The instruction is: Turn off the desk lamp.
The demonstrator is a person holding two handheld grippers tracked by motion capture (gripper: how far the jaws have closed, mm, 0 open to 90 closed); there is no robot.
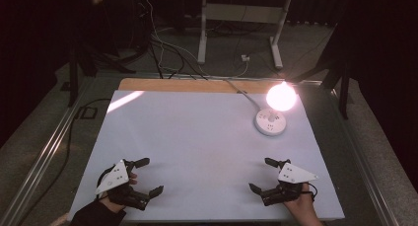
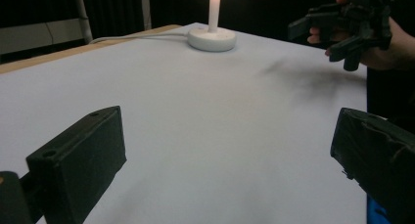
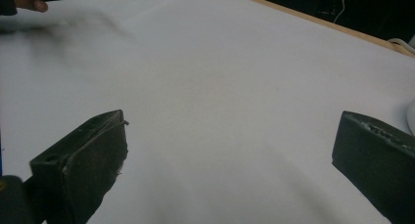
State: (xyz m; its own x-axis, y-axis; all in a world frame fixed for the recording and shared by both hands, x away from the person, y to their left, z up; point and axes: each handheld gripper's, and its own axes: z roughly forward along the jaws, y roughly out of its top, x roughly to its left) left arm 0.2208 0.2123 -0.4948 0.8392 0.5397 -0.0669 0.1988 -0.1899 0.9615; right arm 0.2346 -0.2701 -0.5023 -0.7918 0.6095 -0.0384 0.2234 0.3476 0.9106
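Lamp (image 1: pixel 270 121) sits at the surface's (image 1: pixel 197 147) far right, lit, top-heavy and fragile-looking, so I'd take its stem low, both grippers (image 1: pixel 146 177) (image 1: pixel 260 175) wide and empty.

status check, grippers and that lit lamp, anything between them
Left gripper open, empty, near table edge. Right gripper open, empty, near edge too. Lamp lit, upright at far right, untouched. White table bare between grippers and lamp.
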